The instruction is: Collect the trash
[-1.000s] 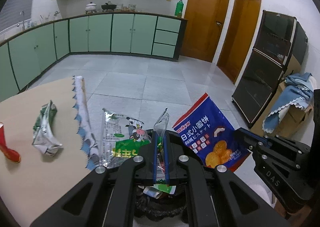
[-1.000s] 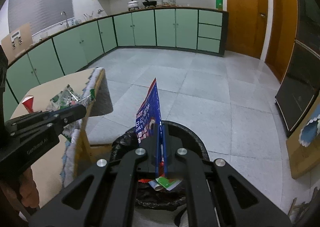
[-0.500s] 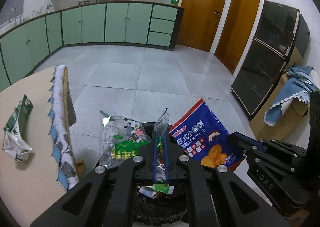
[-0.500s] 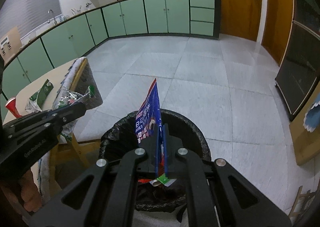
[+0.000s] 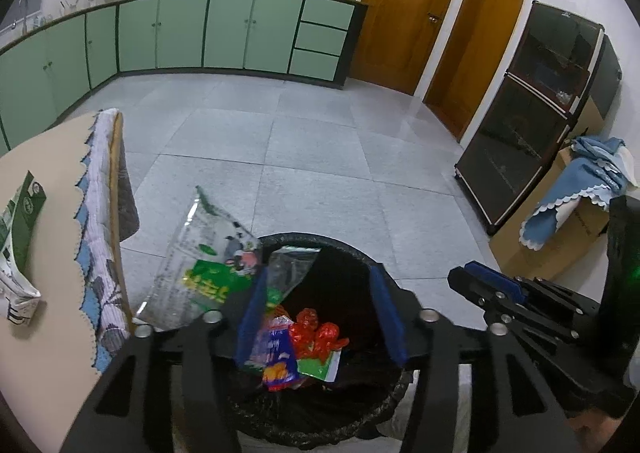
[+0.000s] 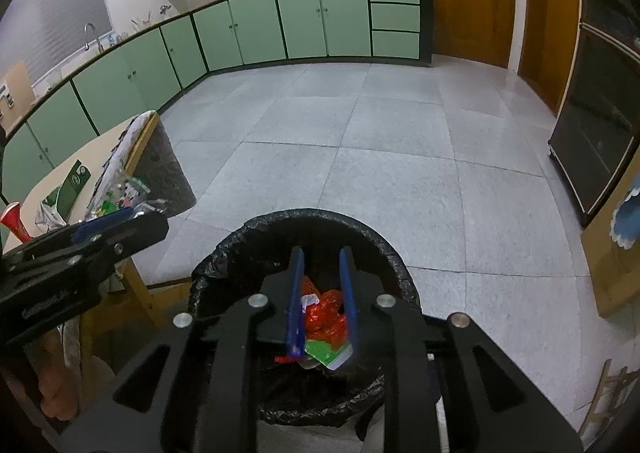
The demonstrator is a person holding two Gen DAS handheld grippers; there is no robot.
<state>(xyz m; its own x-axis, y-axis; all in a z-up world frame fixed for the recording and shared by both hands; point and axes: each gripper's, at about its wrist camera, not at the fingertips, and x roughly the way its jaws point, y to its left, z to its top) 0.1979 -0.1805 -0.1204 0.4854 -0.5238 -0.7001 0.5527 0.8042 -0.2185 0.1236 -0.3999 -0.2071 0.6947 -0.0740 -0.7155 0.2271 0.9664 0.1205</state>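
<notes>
A: Left wrist view first. Your left gripper (image 5: 320, 313) hangs over the bin (image 5: 280, 243), lined with black plastic. Its jaws are opening, pads well apart. The clear-and-green wrapper (image 5: 208, 265) lies against the outer side of the left pad, spilling toward 10 o'clock over the bin's rim; nothing is pinched between the pads.

B: And inside the bin?

A: A blue snack bag (image 5: 276, 353) just beside the left pad, red crumpled wrappers (image 5: 318, 335) at centre, a green-and-white scrap (image 5: 322, 367) at 6 o'clock of those. Your right gripper (image 5: 486, 283) shows at 3 o'clock. At 9 o'clock the surface (image 5: 52, 157) carries a green-and-white packet (image 5: 20, 237); a patterned cloth (image 5: 98, 213) hangs off its edge.

B: Right wrist view?

A: Your right gripper (image 6: 323, 293) points down into the same bin (image 6: 400, 265). Jaws opening, a narrow gap, not clamped on anything. The blue snack bag (image 6: 295, 351) shows only as a sliver at the foot of the left pad; whether it touches, cannot tell. Red wrappers (image 6: 326, 317) and the green scrap (image 6: 326, 351) lie below the gap. Left gripper (image 6: 120, 223) at 9 o'clock, with the clear wrapper (image 6: 120, 193) at its tip. Beyond it the surface (image 6: 86, 151) holds a red cup (image 6: 14, 219) and the green packet (image 6: 66, 193).
</notes>
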